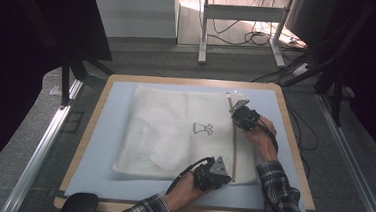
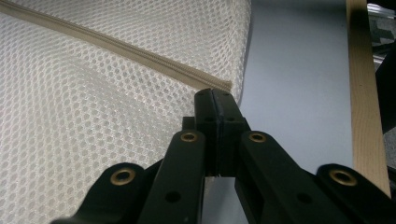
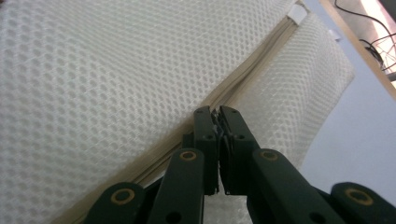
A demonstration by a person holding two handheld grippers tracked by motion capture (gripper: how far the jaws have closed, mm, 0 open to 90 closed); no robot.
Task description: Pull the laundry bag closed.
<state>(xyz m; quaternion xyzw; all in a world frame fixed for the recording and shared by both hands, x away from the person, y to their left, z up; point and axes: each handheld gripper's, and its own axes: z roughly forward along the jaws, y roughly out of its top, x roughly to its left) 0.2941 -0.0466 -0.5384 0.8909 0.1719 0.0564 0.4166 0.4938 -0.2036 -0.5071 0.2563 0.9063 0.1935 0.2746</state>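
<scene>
A white mesh bag (image 1: 164, 129) lies flat on the blue-grey mat (image 1: 98, 145). A beige zipper (image 1: 234, 149) runs along its right side, from far to near. My left gripper (image 1: 225, 173) is at the near end of that zipper. In the left gripper view its jaws (image 2: 215, 95) are pressed together on the bag's (image 2: 93, 116) edge, right at the zipper's (image 2: 116, 46) end. My right gripper (image 1: 235, 110) is near the far end. Its jaws (image 3: 215, 114) are shut on the zipper (image 3: 252, 65), with a small grey piece, apparently the zipper pull, between them.
The mat covers a wooden table whose rim (image 1: 293, 143) shows around it. A small black print (image 1: 202, 129) marks the bag's middle, and a white tag (image 3: 296, 14) sits at the zipper's far end. Beyond the table stand a desk frame (image 1: 203, 32) and floor cables (image 1: 253, 38).
</scene>
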